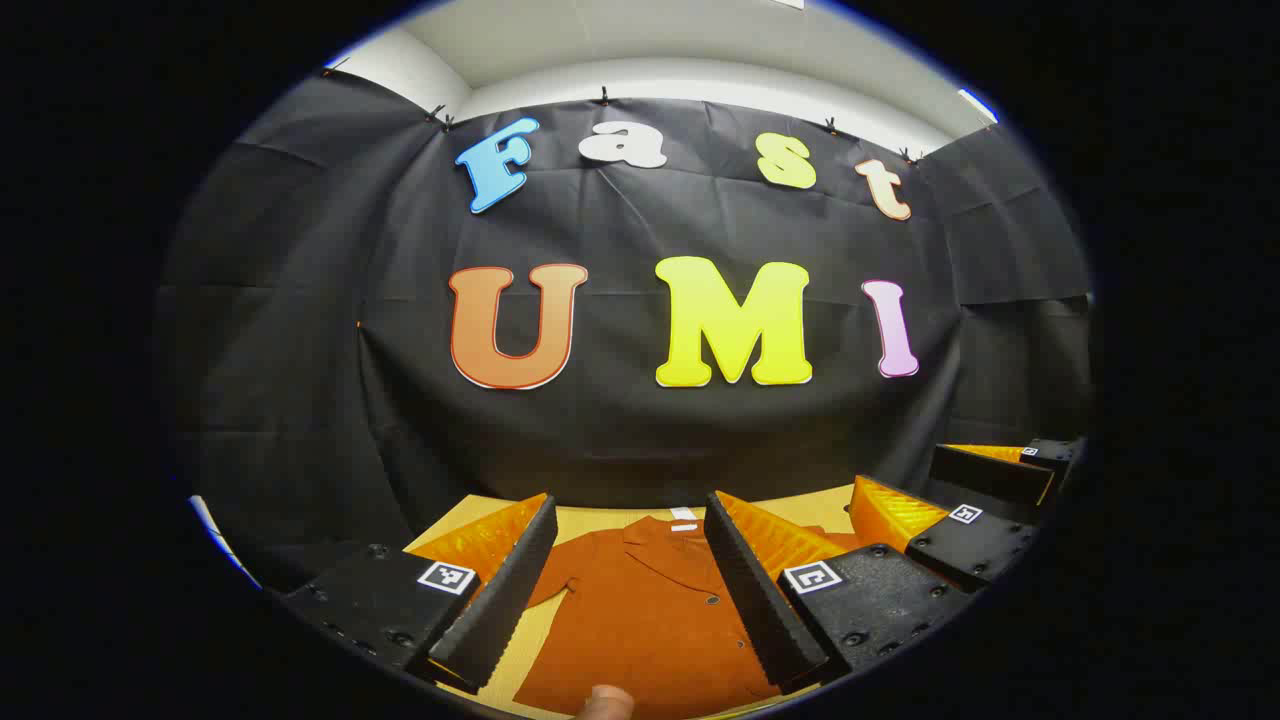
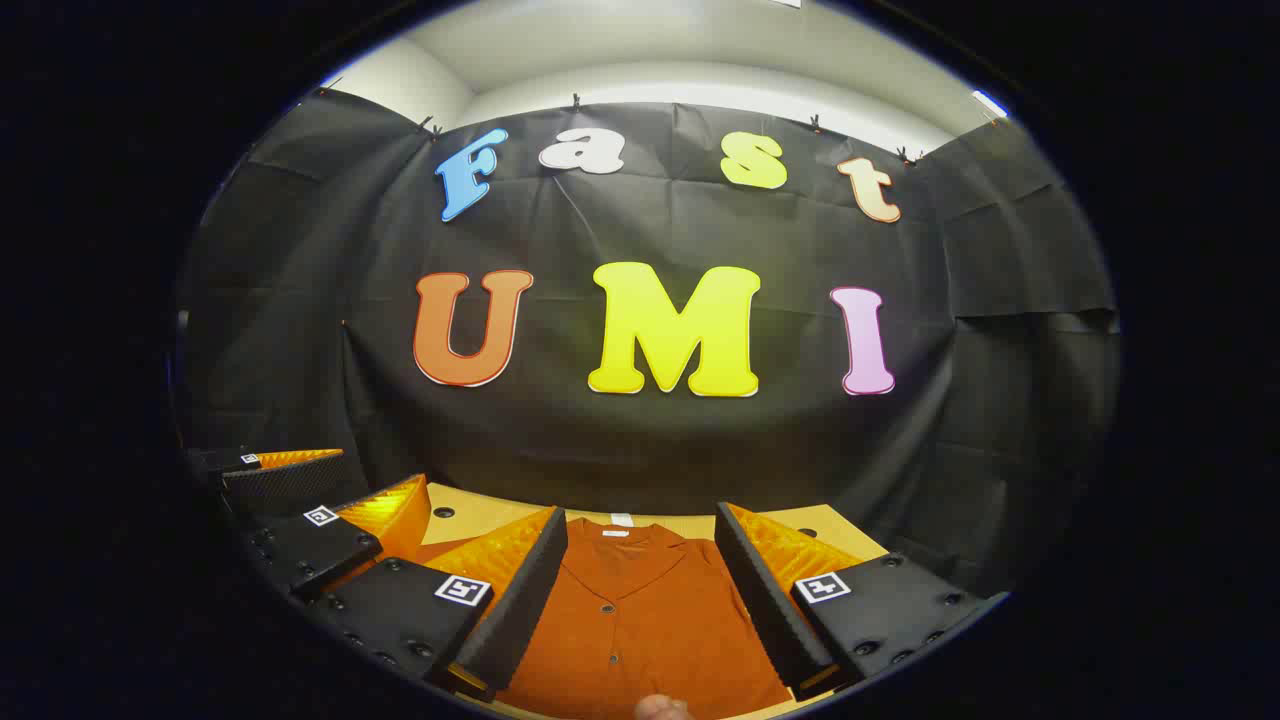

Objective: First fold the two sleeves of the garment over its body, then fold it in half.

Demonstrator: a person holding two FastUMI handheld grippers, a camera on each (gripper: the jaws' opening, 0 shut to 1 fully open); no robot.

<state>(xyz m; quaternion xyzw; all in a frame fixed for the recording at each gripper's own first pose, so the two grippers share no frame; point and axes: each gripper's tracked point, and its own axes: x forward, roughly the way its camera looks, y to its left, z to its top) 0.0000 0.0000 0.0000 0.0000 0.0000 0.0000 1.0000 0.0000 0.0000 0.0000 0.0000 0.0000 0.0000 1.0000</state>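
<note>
On the tan table [image 2: 480, 515] lies a rust-orange buttoned garment [image 2: 640, 620], collar toward the wall. Above it, the left gripper [image 1: 630, 590] and right gripper [image 2: 640, 600] hover, ribbed black-and-orange fingers spread wide, pinching nothing.

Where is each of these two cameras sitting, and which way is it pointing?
Left gripper view: rides on the left gripper, looking forward over the shirt on the table toward the wall; its open fingers frame the shirt, a fingertip shows at the bottom edge, and the right gripper sits at right.
Right gripper view: rides on the right gripper, facing the same way; open fingers, a fingertip, the left gripper at left.
Shared: shirt, table, wall, both grippers.
</note>
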